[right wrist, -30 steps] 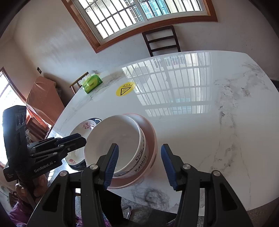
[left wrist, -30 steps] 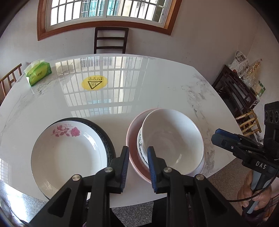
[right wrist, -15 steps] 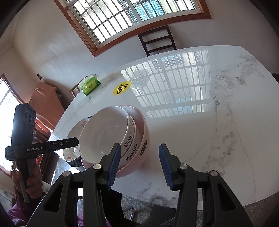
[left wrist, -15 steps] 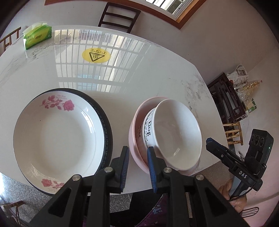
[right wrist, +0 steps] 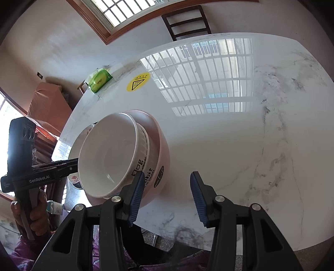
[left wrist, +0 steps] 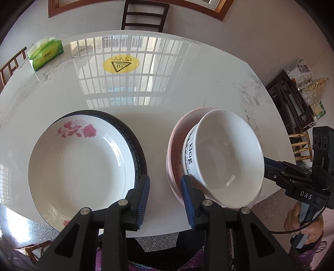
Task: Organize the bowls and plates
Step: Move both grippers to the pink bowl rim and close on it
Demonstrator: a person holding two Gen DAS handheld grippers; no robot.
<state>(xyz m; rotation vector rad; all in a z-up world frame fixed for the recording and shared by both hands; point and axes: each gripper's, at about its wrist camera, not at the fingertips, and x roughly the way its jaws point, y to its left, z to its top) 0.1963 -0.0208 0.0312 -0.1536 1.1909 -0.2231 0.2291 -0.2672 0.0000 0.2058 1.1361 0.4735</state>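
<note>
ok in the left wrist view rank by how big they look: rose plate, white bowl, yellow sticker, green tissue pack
1. rose plate, largest.
2. white bowl, though it sits close to the camera, so the gap is unsure.
3. yellow sticker and green tissue pack look about alike; both lie far back, so no ranking.

white walls | wood-framed window [right wrist: 117, 18] | dark chair [left wrist: 144, 15] | daylight

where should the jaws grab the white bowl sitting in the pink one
Pinch the white bowl by its near rim, one jaw inside, one on the lettered outer wall. It sits tilted in the pink bowl, so that rim stands proud and bare. Coming from the table's near edge looks easiest.
</note>
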